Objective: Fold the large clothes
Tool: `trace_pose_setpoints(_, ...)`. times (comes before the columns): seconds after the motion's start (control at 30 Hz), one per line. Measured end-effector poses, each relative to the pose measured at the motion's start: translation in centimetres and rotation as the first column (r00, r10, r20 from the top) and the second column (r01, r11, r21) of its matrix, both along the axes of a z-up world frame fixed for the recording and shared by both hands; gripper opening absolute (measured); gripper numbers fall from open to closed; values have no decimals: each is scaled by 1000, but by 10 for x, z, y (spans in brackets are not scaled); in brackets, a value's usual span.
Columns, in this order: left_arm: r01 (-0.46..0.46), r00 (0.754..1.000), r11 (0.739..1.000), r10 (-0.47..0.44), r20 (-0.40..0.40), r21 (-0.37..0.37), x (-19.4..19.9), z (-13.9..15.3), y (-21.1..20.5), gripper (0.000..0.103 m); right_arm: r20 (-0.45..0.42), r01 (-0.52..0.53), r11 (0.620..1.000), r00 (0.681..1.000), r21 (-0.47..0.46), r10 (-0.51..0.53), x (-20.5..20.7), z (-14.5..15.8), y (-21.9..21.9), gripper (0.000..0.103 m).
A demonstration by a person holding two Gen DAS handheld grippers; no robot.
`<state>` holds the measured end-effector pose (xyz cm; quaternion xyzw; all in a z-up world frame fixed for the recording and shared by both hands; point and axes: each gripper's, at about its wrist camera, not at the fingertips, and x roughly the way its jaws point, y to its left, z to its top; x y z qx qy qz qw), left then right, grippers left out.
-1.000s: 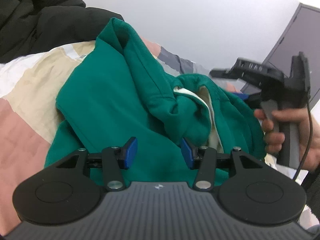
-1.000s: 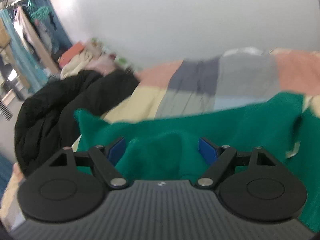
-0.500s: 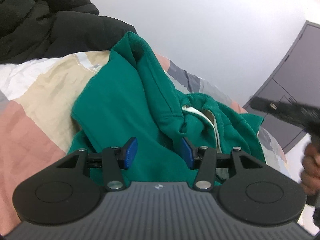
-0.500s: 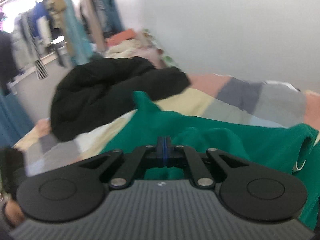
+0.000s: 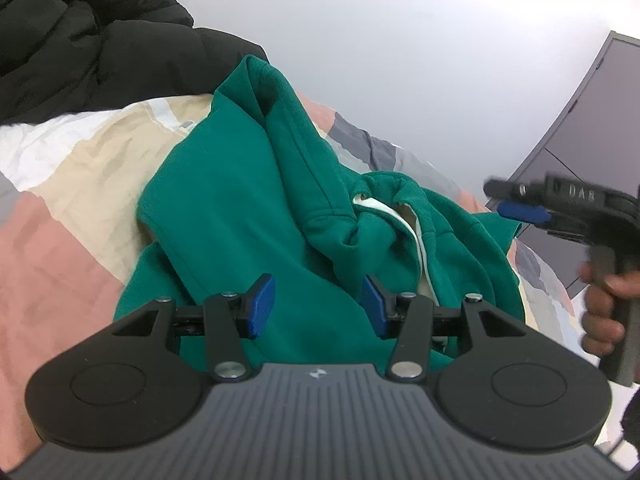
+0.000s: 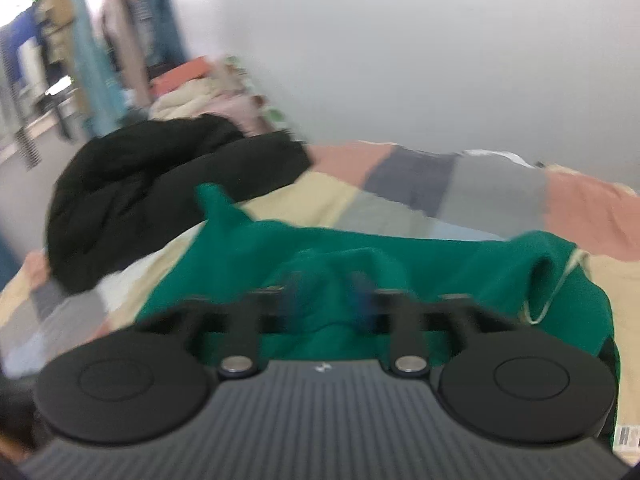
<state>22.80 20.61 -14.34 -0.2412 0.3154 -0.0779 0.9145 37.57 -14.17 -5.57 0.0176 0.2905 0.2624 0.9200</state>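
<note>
Right now we are looking over a bed [image 5: 72,184] with a patchwork cover of pink, cream, white and grey blocks, and it is filling most of both views. Lying at its far left end is a bulky black jacket [image 5: 92,44], heaped against the wall. Spreading across the middle of the cover is our green hoodie [image 5: 240,208], crumpled and unfolded, one sleeve sticking up towards the jacket and the hood bunching on the right with a white drawstring [image 5: 404,224] trailing out of it. We are holding our left gripper [image 5: 319,306] just above the near part of the hoodie, its blue pads standing about half apart with green cloth showing behind the gap and nothing pinched between them. Our right gripper [image 6: 328,300] is hanging over the hoodie as well, its jaws opening and smeared by blur, with no cloth caught between them as far as we can tell. From the left view we are also seeing that right gripper in a hand [image 5: 604,312] at the right edge, in front of a dark door [image 5: 592,152].
</note>
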Motion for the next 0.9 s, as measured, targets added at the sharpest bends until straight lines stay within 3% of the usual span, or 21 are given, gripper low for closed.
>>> trace_pose_setpoints(0.03, -1, 1000, 1000, 1, -2, -4, 2, -1, 1, 54, 5, 23, 1000, 1000, 14, -23, 5, -3, -2, 78)
trace_pose_setpoints(0.07, -2, 1000, 1000, 2, -5, -9, 3, -2, 2, 54, 5, 54, 998, 999, 28, -54, 13, -5, -4, 80)
trace_pose_setpoints(0.23, -9, 1000, 999, 9, -8, -39, 9, -4, 5, 54, -101, 150, 986, 985, 67, -143, 55, -25, -3, 80)
trace_pose_setpoints(0.43, -11, 1000, 998, 10, -25, -56, 20, -13, 9, 54, -145, 86, 996, 986, -13, -87, 87, -57, 26, 79)
trace_pose_setpoints(0.53, -16, 999, 998, 14, -31, -68, 26, -18, 12, 54, -202, 49, 999, 978, 24, -43, 93, -69, 31, 79)
trace_pose_setpoints(0.6, -24, 999, 997, 21, -37, -75, 29, -20, 15, 54, -208, 12, 999, 978, 39, -4, 90, -71, 34, 65)
trace_pose_setpoints(0.67, -33, 999, 996, 30, -38, -81, 32, -21, 18, 54, -184, -14, 1000, 983, -20, 10, 82, -68, 39, 20)
trace_pose_setpoints(0.73, -45, 998, 995, 42, -37, -86, 32, -21, 21, 54, -157, -43, 998, 987, -38, 36, 71, -61, 37, 16)
trace_pose_setpoints(0.9, -77, 997, 993, 76, -16, -84, 25, -12, 29, 54, -61, -153, 984, 985, 92, 159, 27, -27, 16, 15)
